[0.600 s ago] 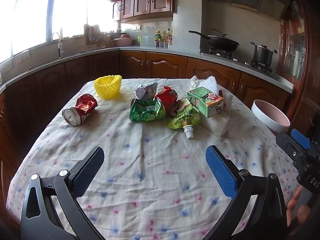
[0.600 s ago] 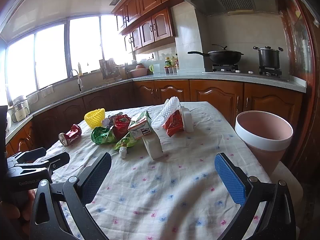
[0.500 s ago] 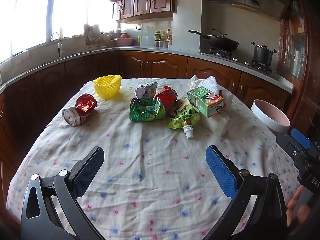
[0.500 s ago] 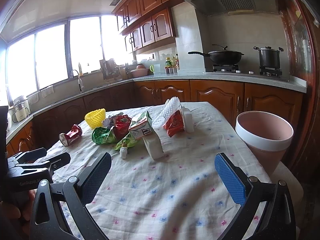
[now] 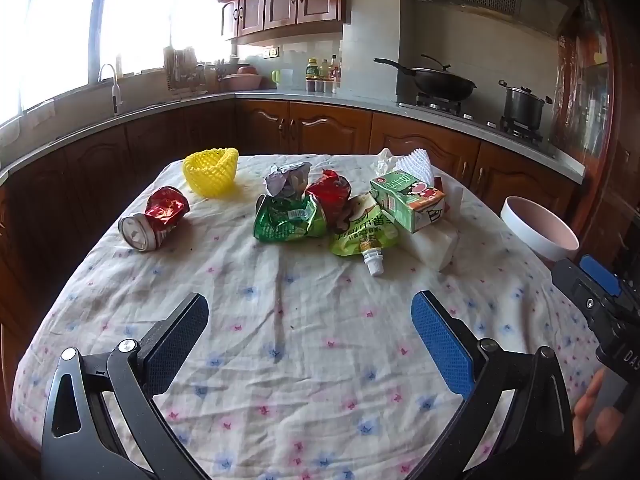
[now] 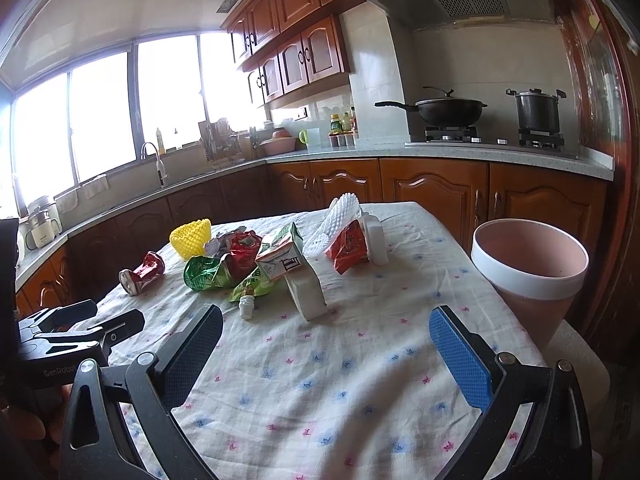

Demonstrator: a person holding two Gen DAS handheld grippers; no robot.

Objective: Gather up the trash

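Observation:
Trash lies on the far half of a flowered tablecloth (image 5: 312, 344): a crushed red can (image 5: 154, 218) (image 6: 142, 273), a yellow foam net (image 5: 211, 172) (image 6: 191, 238), a green wrapper (image 5: 286, 220) (image 6: 202, 273), a red wrapper (image 5: 330, 192), a green spout pouch (image 5: 362, 232) (image 6: 252, 286), a green drink carton (image 5: 408, 200) (image 6: 280, 258), a white box (image 6: 306, 294) and a white foam net (image 6: 336, 216). A pink bin (image 6: 528, 272) (image 5: 538, 232) stands at the table's right edge. My left gripper (image 5: 310, 328) and right gripper (image 6: 326, 344) hover open over bare cloth, short of the trash, holding nothing.
Wooden cabinets and a grey counter (image 6: 440, 152) ring the room, with a wok (image 6: 444, 110) and a pot (image 6: 536, 110) on the stove and a sink tap (image 6: 154, 160) at left. Each view shows the other gripper at its side edge: (image 5: 600, 308), (image 6: 72, 332).

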